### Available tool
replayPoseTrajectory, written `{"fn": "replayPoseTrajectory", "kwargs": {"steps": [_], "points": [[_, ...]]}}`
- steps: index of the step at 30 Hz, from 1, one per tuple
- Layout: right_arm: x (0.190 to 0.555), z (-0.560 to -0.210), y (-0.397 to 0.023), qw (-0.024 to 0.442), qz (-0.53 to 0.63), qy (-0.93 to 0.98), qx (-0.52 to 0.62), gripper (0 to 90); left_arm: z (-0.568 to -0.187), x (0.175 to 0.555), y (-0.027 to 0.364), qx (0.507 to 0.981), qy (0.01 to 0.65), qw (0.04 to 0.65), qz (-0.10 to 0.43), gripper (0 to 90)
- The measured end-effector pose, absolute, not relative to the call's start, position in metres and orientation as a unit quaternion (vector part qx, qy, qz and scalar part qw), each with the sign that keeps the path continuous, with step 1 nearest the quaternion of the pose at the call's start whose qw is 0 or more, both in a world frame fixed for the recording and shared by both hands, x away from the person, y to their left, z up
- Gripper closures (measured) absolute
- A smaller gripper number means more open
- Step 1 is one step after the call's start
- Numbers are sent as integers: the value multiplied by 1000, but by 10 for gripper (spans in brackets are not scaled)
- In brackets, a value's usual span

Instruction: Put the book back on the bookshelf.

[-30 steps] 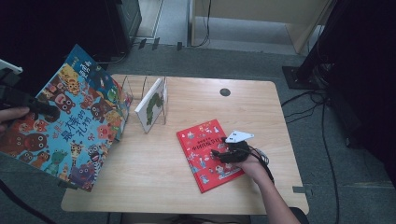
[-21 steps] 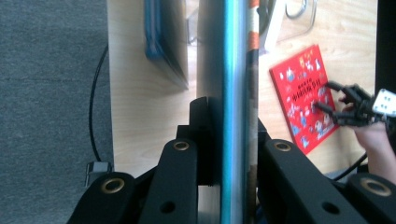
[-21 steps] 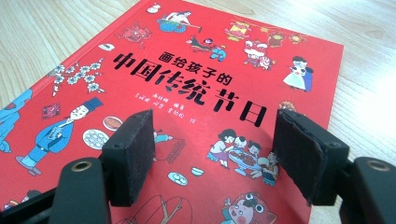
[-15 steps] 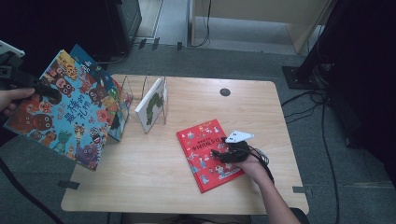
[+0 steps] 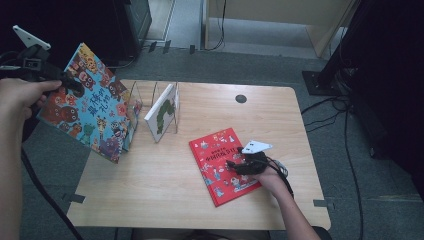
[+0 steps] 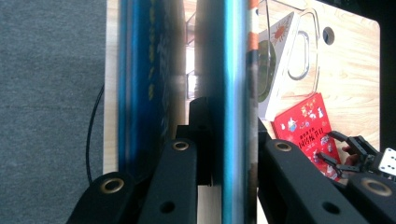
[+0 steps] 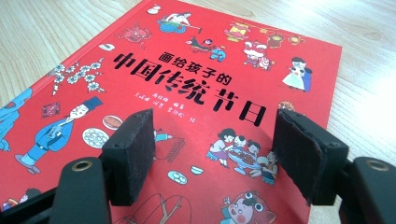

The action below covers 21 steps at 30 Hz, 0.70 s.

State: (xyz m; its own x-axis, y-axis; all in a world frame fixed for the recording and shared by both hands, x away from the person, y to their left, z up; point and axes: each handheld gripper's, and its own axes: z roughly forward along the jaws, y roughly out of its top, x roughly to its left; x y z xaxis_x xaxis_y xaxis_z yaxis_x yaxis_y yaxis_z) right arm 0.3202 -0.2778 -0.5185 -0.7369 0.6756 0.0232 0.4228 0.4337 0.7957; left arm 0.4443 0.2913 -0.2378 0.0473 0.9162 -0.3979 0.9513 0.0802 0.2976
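A blue picture book [image 5: 92, 105] is held tilted over the table's left edge; a red book [image 5: 220, 162] lies flat.

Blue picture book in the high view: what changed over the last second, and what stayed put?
The left gripper, shut on the blue picture book, carried it up and toward the clear book rack, tilting it more upright. The red book stayed flat on the table, the right gripper open over it, and the white book stayed in the rack.
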Motion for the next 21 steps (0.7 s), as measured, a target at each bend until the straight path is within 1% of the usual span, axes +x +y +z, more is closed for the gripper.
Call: {"fn": "replayPoseTrajectory", "kwargs": {"steps": [4, 9, 14, 21], "points": [[319, -519, -278, 152, 418, 831, 333, 299, -249, 453, 288, 675, 692, 252, -34, 810], [318, -519, -279, 153, 419, 830, 334, 300, -257, 461, 280, 688, 681, 249, -25, 802], [317, -519, -280, 154, 419, 829, 338, 300, -266, 466, 272, 689, 680, 248, -30, 787], [316, -519, -280, 155, 420, 828, 339, 300, -267, 467, 274, 692, 680, 242, -27, 790]]}}
